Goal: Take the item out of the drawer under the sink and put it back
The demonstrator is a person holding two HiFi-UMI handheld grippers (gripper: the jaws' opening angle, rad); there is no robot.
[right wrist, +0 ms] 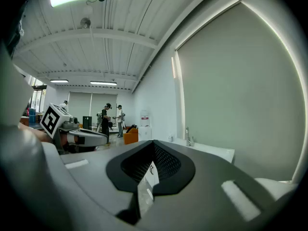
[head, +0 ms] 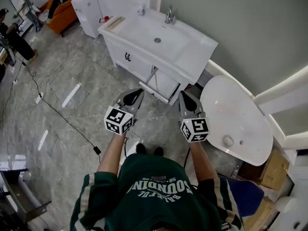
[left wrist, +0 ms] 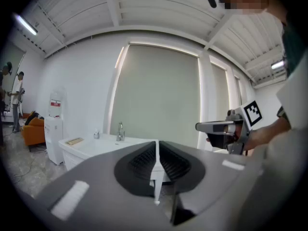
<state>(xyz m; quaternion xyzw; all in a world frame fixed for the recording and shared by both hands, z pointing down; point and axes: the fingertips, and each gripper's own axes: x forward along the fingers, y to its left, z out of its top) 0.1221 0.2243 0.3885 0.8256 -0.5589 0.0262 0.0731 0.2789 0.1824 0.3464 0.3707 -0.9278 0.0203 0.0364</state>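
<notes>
Item: not visible in any view; we judge it lies inside the drawer, whose inside the head view does not show
Drawer: it sits under the sink, at the right end of the white vanity; its front seems to stand a little way out from the cabinet face, with a rail showing at its left edge
Step in hand: the approach, as we read it; we stand facing the vanity with both grippers held up in the air, well short of the drawer
Left gripper: jaws clenched together with nothing between them, pointing towards the vanity
Right gripper: jaws likewise pressed together and empty, beside the left one and level with it
First move: we should bring both grippers down to the height of the drawer and part the jaws before either one reaches it
Opening: we would take the top edge of the drawer front with one gripper and draw it straight out along its rail, so it does not jam
Reaching in: the other gripper goes in only once we can see the item, and closes on it squarely
Watch for: the bathtub stands just beside the drawer on the right, so the right gripper has little room to swing
</notes>
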